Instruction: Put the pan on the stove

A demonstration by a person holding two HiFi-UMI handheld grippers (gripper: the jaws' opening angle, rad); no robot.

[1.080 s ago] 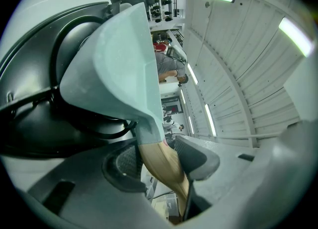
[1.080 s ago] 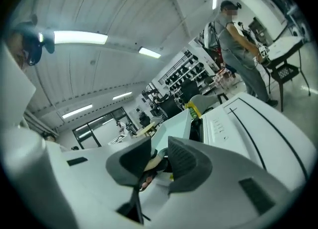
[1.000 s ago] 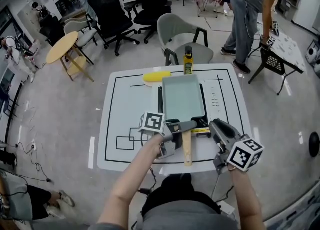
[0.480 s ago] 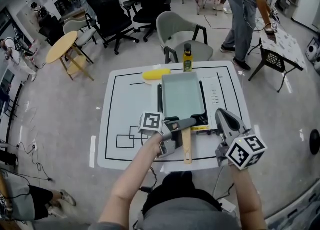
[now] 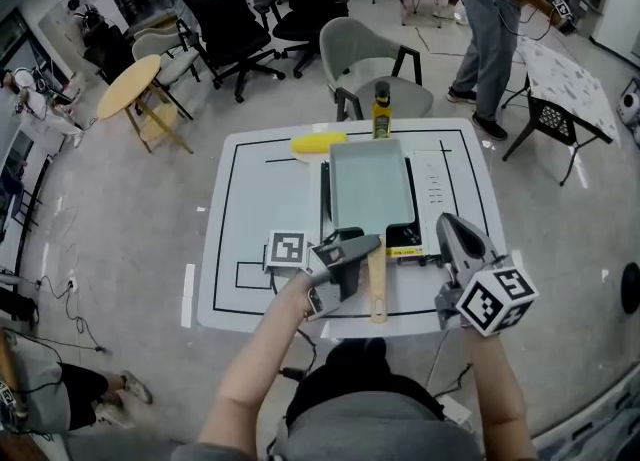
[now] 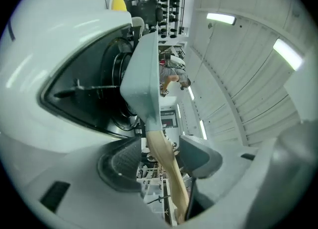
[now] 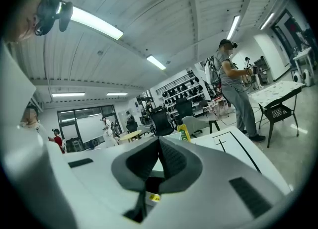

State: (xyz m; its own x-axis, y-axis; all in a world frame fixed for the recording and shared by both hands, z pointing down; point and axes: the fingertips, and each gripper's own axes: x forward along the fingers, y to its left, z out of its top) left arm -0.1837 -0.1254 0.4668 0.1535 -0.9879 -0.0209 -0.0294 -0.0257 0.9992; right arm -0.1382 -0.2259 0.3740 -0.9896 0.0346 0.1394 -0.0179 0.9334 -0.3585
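A rectangular pale teal pan (image 5: pixel 372 184) sits on the black stove (image 5: pixel 324 199) in the middle of the white table, and its wooden handle (image 5: pixel 377 287) points toward me. My left gripper (image 5: pixel 356 261) comes at the handle from the left with its jaws opening. In the left gripper view the handle (image 6: pixel 166 166) runs between the two pads (image 6: pixel 120 166) and small gaps show on both sides. Beyond them stands the pan (image 6: pixel 141 69). My right gripper (image 5: pixel 453 236) hovers right of the stove, shut and empty; its pads (image 7: pixel 171 159) meet.
A yellow object (image 5: pixel 318 142) and a green oil bottle (image 5: pixel 381 109) stand at the table's (image 5: pixel 250 199) far edge. A grey chair (image 5: pixel 375 59) is behind it, and a person (image 5: pixel 495 9) stands at the far right beside another table.
My left gripper's jaws have spread off the handle and the gripper has shifted slightly left and back. The right gripper's jaws have come together. The pan has stayed on the stove.
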